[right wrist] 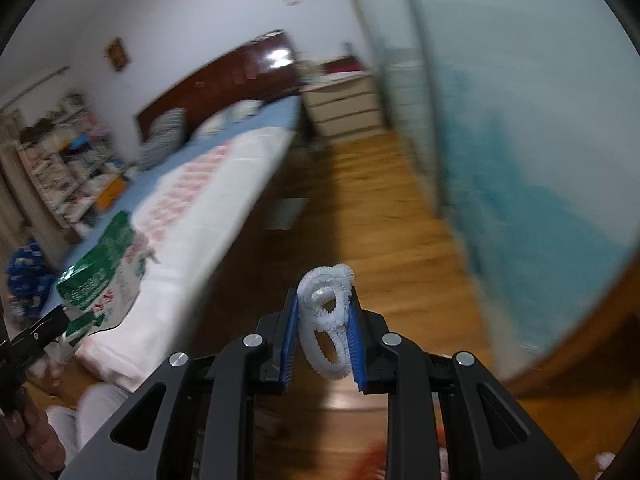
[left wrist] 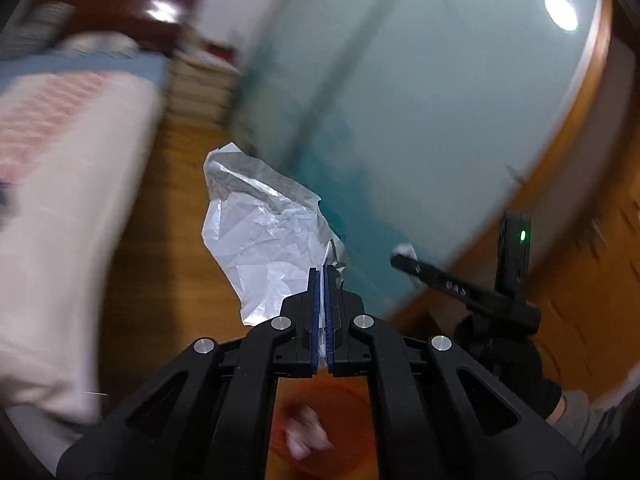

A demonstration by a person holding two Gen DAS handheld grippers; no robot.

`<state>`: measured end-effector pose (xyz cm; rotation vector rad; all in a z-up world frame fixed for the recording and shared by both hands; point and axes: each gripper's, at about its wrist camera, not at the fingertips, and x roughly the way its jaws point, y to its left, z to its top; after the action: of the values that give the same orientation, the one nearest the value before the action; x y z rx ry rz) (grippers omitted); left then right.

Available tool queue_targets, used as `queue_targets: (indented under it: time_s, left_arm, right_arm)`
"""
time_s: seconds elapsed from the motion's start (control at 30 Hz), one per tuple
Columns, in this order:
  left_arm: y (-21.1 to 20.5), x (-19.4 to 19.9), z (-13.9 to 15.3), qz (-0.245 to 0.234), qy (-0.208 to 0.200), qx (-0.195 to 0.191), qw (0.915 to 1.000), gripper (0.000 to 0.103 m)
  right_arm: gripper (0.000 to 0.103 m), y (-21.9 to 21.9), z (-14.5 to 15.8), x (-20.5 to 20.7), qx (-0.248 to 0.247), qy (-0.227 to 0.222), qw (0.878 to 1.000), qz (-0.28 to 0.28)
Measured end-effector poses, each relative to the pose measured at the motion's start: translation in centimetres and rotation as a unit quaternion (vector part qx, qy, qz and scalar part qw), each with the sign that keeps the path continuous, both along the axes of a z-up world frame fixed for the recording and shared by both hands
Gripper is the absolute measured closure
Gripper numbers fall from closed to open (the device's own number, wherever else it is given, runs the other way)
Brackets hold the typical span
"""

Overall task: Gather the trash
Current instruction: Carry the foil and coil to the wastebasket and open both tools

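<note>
My left gripper (left wrist: 323, 270) is shut on a crumpled white and silver plastic wrapper (left wrist: 260, 232), held up above the wooden floor. Below it lies an orange bin (left wrist: 344, 404) with white crumpled trash (left wrist: 306, 434) inside. My right gripper (right wrist: 325, 304) is shut on a coiled white fuzzy pipe cleaner (right wrist: 326, 320). The right gripper also shows in the left wrist view (left wrist: 404, 256) at the right, with something white at its tip. The left gripper shows at the left edge of the right wrist view (right wrist: 52, 326), holding the same wrapper, whose green and white printed side (right wrist: 100, 280) faces this camera.
A bed (right wrist: 208, 184) with white and pink cover stands to the left. A teal frosted glass wardrobe door (left wrist: 420, 120) runs along the right. A pale drawer unit (right wrist: 344, 104) stands at the far end of the wooden floor (right wrist: 360, 208). Cluttered shelves (right wrist: 60, 160) stand at the far left.
</note>
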<state>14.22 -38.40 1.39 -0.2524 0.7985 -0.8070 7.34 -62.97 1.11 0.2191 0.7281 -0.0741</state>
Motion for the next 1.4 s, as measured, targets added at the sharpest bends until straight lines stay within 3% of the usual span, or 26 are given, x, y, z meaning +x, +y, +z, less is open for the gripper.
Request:
queue_targets:
  time_s: [0.07,0.1,0.17,0.27,0.37,0.4,0.43,0.5,0.63,0.8,0.87,0.93,1.0,1.03,1.13,1.27,1.37,1.4]
  left_arm:
    - [-4.5,0.0,-1.9,-0.049,0.027,0.016,0.9983,0.101]
    - [-8.2,0.0,-4.2,-0.093,0.062,0.041,0.9929,0.101]
    - [-12.1,-0.4,-7.1,-0.142,0.09,0.068,0.9835,0.101]
    - [-17.5,-2.0,-13.1,-0.212,0.12,0.149,0.9584,0.101]
    - [-20.3,-3.8,-19.1,-0.262,0.164,0.221,0.925,0.101]
    - [-20.9,-4.3,-20.9,-0.279,0.178,0.25,0.91,0.101]
    - [-21.1,-4.6,-22.1,-0.286,0.188,0.264,0.9017,0.101]
    - [-20.9,-4.0,-23.2,-0.291,0.208,0.273,0.8931,0.101]
    - [-20.2,-3.6,-24.1,-0.278,0.226,0.275,0.8919,0.101]
    - [-20.9,-4.5,-24.9,-0.278,0.239,0.296,0.8819,0.101]
    - [-21.3,-5.1,-24.7,-0.277,0.241,0.298,0.8812,0.1]
    - [-21.2,-5.2,-25.0,-0.279,0.264,0.295,0.8748,0.087]
    - [-20.7,-4.9,-25.8,-0.265,0.281,0.304,0.8709,0.04]
    - [-20.3,-4.7,-25.8,-0.253,0.281,0.31,0.8724,0.038]
    - [-19.7,-4.1,-25.0,-0.24,0.273,0.302,0.8812,0.038]
    - [-18.4,-2.9,-23.2,-0.214,0.261,0.27,0.9016,0.038]
    - [-16.6,-1.7,-20.9,-0.181,0.242,0.237,0.9235,0.038]
    - [-15.4,-0.9,-19.3,-0.161,0.22,0.216,0.9376,0.038]
  right_arm:
    - [0.079,-3.1,-0.9,-2.4,-0.016,0.016,0.999,-0.027]
    - [0.079,-4.6,-1.8,-3.7,-0.02,0.031,0.998,-0.042]
    - [0.079,-7.9,-4.8,-6.5,-0.015,0.069,0.995,-0.076]
    - [0.079,-10.1,-9.5,-9.3,0.001,0.119,0.988,-0.098]
    - [0.079,-11.9,-15.0,-11.1,0.041,0.173,0.977,-0.113]
    - [0.079,-12.2,-16.6,-11.7,0.049,0.188,0.974,-0.116]
    - [0.079,-12.2,-18.7,-12.2,0.055,0.209,0.969,-0.118]
    - [0.079,-12.4,-21.3,-12.7,0.081,0.23,0.962,-0.121]
    - [0.079,-11.5,-23.8,-13.2,0.095,0.247,0.957,-0.116]
    - [0.079,-9.4,-24.8,-11.3,0.101,0.255,0.956,-0.104]
    - [0.073,-9.1,-24.9,-11.2,0.1,0.257,0.955,-0.106]
    - [0.036,-9.3,-24.5,-11.3,0.108,0.244,0.957,-0.114]
    - [0.035,-9.7,-23.9,-11.5,0.1,0.24,0.958,-0.121]
    - [0.035,-10.0,-23.5,-11.6,0.095,0.24,0.958,-0.124]
    - [0.036,-10.7,-22.8,-11.7,0.093,0.235,0.958,-0.134]
    - [0.036,-10.7,-21.9,-11.2,0.091,0.23,0.959,-0.138]
    - [0.036,-9.5,-20.9,-10.1,0.08,0.227,0.963,-0.123]
    - [0.036,-9.0,-20.5,-9.6,0.076,0.225,0.964,-0.117]
